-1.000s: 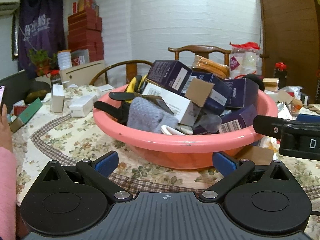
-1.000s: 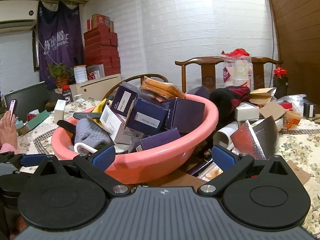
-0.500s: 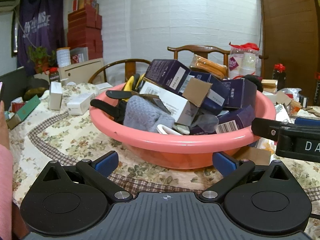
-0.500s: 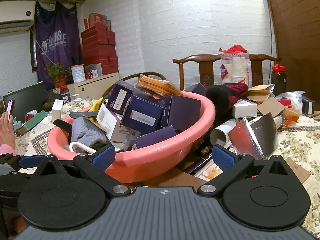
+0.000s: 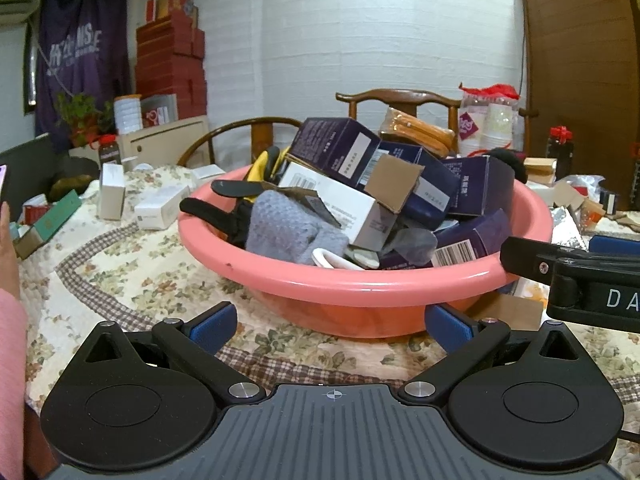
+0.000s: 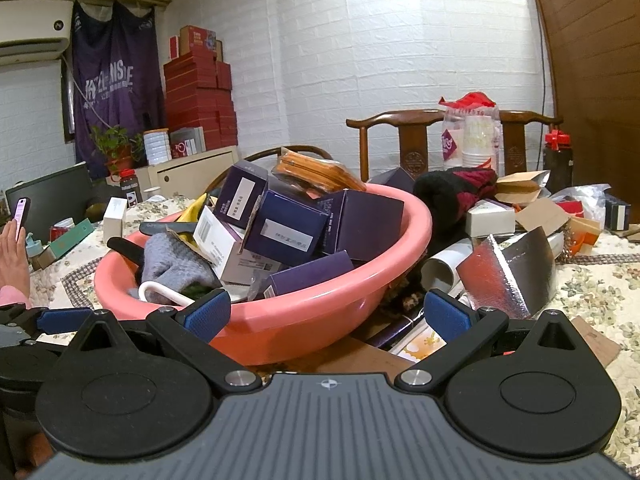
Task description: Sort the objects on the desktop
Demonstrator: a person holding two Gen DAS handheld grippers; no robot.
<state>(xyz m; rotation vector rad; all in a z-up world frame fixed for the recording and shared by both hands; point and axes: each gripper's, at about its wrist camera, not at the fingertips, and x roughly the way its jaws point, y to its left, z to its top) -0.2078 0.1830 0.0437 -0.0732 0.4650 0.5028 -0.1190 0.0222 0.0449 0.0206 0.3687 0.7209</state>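
On floral quilted tabletop (image 5: 120,272), round pink plastic basin (image 5: 360,284) heaped with cardboard boxes; white brick wall behind; left tongs (image 5: 330,320) and right tongs (image 6: 326,312) wide, empty.

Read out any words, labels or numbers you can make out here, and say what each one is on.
"DA", cut off by the frame edge: white letters on the right tool seen from the left wrist.
Partly readable "...NSE": white print on the purple banner; the rest is creased.
Barcodes and labels on the boxes in the pink basin: too small to read.
Bag of paper cups: logo blurred.
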